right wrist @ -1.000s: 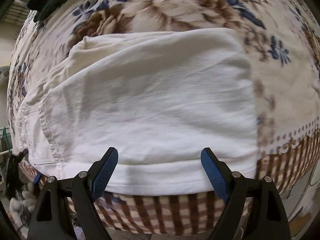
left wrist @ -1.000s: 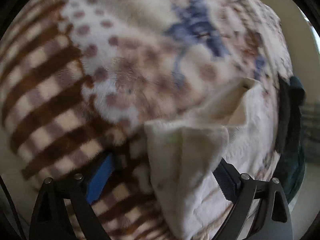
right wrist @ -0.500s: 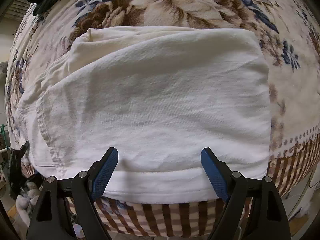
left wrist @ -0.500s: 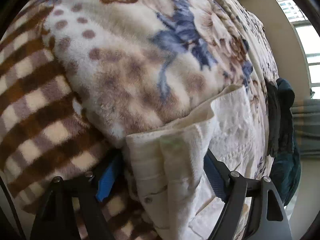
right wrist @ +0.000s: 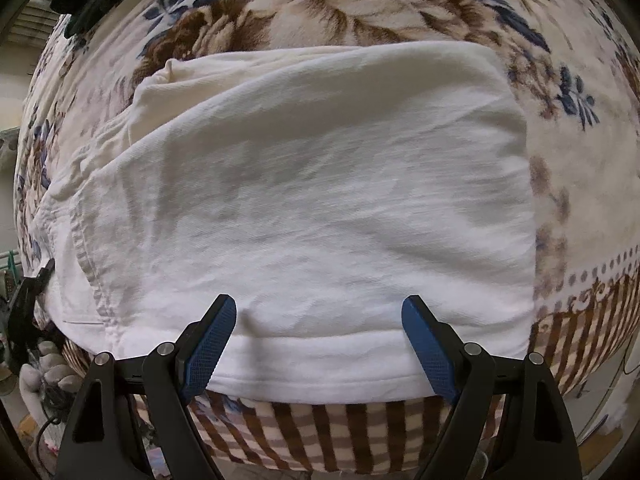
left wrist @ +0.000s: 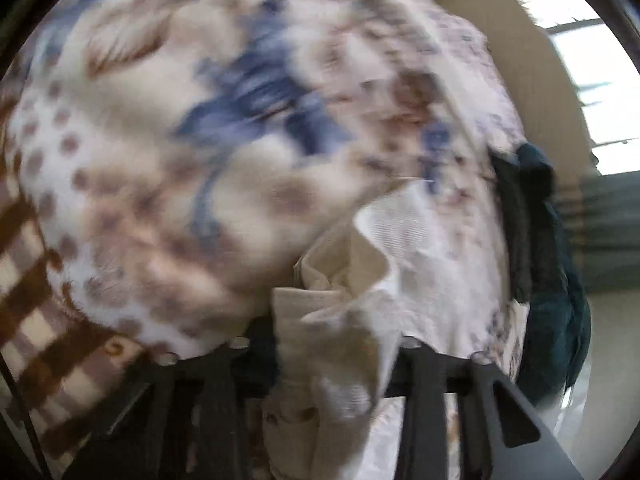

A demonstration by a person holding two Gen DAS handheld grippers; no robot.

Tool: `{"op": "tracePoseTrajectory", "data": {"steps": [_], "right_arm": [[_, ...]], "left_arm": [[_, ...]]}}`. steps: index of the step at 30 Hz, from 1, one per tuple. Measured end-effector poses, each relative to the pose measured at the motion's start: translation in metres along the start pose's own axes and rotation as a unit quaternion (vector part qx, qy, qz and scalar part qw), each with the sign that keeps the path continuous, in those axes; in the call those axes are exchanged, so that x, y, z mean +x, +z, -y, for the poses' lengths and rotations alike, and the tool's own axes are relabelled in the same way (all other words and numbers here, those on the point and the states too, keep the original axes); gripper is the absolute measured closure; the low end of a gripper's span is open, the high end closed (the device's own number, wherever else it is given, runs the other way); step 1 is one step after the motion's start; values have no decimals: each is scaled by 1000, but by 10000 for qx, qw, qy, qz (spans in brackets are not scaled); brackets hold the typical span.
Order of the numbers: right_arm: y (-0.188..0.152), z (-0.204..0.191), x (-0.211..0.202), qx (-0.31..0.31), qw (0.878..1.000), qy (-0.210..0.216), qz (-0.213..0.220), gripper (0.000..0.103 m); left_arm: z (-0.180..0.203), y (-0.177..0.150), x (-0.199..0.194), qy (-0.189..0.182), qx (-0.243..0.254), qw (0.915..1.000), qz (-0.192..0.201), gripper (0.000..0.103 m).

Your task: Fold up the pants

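Two claws work a pair of cream-white cotton pants (right wrist: pixel 304 200) that lies folded into a broad rectangle on a plush bed blanket printed with brown and blue flowers and a brown check border (right wrist: pixel 400 4). The right claw (right wrist: pixel 320 344) hangs released, its blue pads spread wide just above the hemmed near edge of the pants, gripping nothing. The left claw (left wrist: pixel 324 360) is clenched on a bunched corner of the same cloth at the waist end (left wrist: pixel 340 320), where the fabric rises in a peak between its dark fingers; that view is blurred, so the exact hold is hard to read. A heap of dark teal clothing (left wrist: pixel 556 280) sits well apart at the far edge of the bed. Judging by the layers already stacked, the fold is partly made and the step in hand looks like carrying the left-hand end over for another fold. The next move likely calls for the right claw to pin or pinch the near hem, so that the layers do not slide while the left end travels across.
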State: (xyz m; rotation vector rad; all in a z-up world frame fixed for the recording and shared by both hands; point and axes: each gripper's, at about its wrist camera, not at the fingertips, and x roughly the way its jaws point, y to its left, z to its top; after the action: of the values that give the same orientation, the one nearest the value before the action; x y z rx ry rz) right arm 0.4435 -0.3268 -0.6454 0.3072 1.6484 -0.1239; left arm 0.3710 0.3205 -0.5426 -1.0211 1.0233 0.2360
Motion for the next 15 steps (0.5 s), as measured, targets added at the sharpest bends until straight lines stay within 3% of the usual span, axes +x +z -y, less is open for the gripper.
{"op": "tracePoseTrajectory", "data": {"steps": [3,5,7,8,11,12,15], "right_arm": [[-1,14,-5,76,9999,40,62,16],[-1,23,-8,141,9998,47,93,16],[-1,37,-12,275,9995,70,142,16],[1,45,-15,346,9992,96,157,16],[-5,77,-27,684,9972,178,239,16],[-7,89,-32,779,9965,161,272,16],[-15,123,-44,999,9944,29,355,16]], "left_arm": [[49,-12,-27,-258,653,9972,247,77],[95,-31,-48,-451,1284,9901,342,77],[145,-63,-62,-673,2000,9770,302,77],[177,-90,-65,-814,2457,9658,150,77],[225,-157,-47,-1173,2915,9484,-435,77],[237,-182,-35,-1156,3098,9416,-632,77],[268,-264,19,-621,3982,9083,-1123,77]]}}
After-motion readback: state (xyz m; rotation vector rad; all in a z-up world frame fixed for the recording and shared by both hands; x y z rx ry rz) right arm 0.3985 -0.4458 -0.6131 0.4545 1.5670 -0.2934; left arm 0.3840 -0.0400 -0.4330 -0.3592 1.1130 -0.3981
